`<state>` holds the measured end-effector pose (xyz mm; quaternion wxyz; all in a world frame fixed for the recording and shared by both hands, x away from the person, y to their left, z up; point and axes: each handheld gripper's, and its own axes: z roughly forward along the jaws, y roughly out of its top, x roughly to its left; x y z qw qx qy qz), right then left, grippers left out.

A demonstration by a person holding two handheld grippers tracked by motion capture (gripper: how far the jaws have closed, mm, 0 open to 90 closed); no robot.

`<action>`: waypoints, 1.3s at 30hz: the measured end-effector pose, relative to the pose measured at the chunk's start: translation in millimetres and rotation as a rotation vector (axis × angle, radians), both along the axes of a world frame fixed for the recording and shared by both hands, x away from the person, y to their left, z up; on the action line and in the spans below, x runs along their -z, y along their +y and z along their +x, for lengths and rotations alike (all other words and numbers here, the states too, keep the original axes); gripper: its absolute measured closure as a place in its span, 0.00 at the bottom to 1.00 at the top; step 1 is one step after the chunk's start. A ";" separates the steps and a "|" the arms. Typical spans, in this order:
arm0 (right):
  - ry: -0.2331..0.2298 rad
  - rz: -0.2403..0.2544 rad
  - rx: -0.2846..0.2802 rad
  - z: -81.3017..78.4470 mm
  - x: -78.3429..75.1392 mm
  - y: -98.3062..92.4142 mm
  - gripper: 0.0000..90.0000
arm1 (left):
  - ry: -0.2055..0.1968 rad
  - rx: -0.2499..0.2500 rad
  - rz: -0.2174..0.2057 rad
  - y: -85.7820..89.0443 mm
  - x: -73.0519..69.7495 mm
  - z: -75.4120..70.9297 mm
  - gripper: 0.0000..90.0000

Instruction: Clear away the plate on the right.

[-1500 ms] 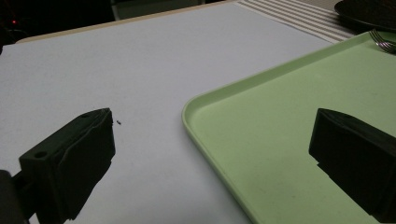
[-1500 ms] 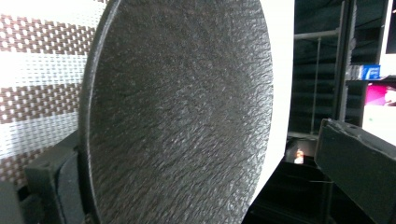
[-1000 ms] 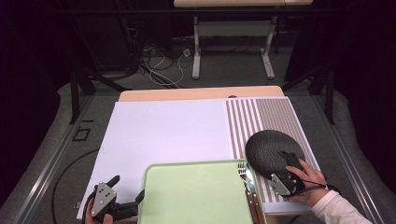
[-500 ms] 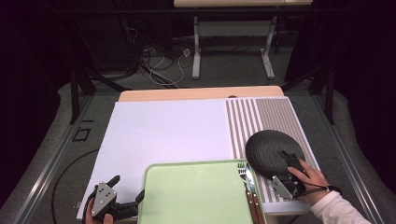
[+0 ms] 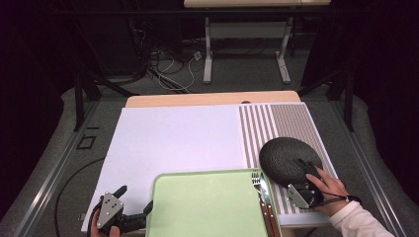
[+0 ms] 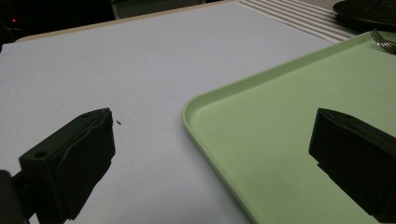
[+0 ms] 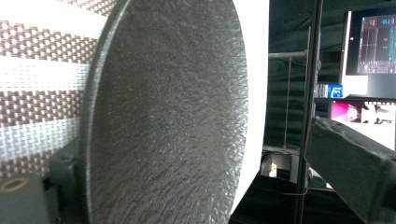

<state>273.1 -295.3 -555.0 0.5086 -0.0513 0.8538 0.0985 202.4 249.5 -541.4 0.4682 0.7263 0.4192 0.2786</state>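
Over the striped mat (image 5: 284, 126), my right gripper (image 5: 307, 178) was closing, jaws straddling the plate (image 5: 284, 158) rim without pinching; it could slip, striking the fork (image 5: 257, 178).

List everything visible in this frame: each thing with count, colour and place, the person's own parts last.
plate: 1, black, on the striped mat, right; its near rim sits between the right gripper's jaws.
tray: 1, light green, near edge, centre.
fork: 1, silver, on the tray's right side.
knife: 1, brown handle, beside the fork.
white mat: 1, covers the table's left and middle.
striped mat: 1, brown and white, right.
table: 1, wood, bare strip at the far edge.
left gripper: 1, black, open at the tray's left edge.
right gripper: 1, black, jaws just been closing around the plate rim.
right hand: 1, white sleeve.
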 end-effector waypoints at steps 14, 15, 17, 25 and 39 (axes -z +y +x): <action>0.143 -0.051 0.010 3.0 -27.6 3.5 0.49 | 0.000 0.002 0.001 -0.1 -0.1 0.0 0.01; 0.149 -0.054 0.013 2.7 -28.7 3.5 0.50 | -0.001 0.002 0.001 0.0 0.0 -0.1 0.01; 0.157 -0.054 0.020 3.3 -30.4 3.4 0.51 | 0.000 0.001 0.001 0.1 0.0 0.0 0.01; 0.209 -0.075 0.022 5.7 -38.1 5.6 0.68 | 0.000 0.002 0.001 0.0 0.0 0.0 0.01; 0.228 -0.112 0.025 3.0 -37.7 5.9 0.93 | 0.002 0.002 0.003 -0.1 0.1 -0.1 0.01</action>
